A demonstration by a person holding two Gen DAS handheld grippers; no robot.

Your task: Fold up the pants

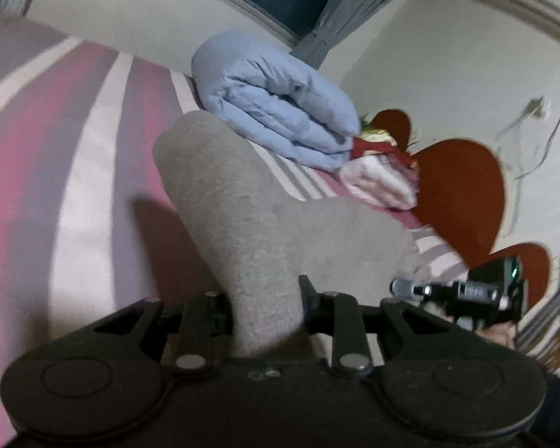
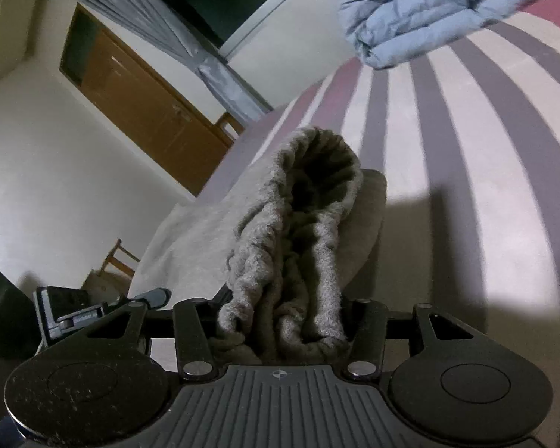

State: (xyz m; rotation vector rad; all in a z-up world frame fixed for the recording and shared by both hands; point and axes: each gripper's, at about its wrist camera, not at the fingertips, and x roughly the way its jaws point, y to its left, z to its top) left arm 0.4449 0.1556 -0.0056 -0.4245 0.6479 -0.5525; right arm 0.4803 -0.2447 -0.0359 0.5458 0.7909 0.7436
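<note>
Grey fleece pants [image 1: 242, 216] lie on a striped pink, white and grey bedsheet [image 1: 74, 171]. My left gripper [image 1: 265, 310] is shut on a thick fold of the pants, held a little above the bed. In the right wrist view my right gripper [image 2: 280, 317] is shut on the gathered elastic waistband [image 2: 310, 194] of the pants [image 2: 205, 224], whose opening faces the camera. The right gripper [image 1: 455, 295] shows at the right of the left wrist view. The left gripper [image 2: 93, 310] shows at the lower left of the right wrist view. Both sets of fingertips are hidden in fabric.
A folded light blue duvet [image 1: 276, 104] and a pink folded cloth [image 1: 380, 183] lie at the head of the bed, by a red heart-shaped headboard [image 1: 463, 190]. A brown wooden door [image 2: 142, 108], grey curtain [image 2: 212, 63] and wooden chair [image 2: 115, 261] stand beyond the bed's edge.
</note>
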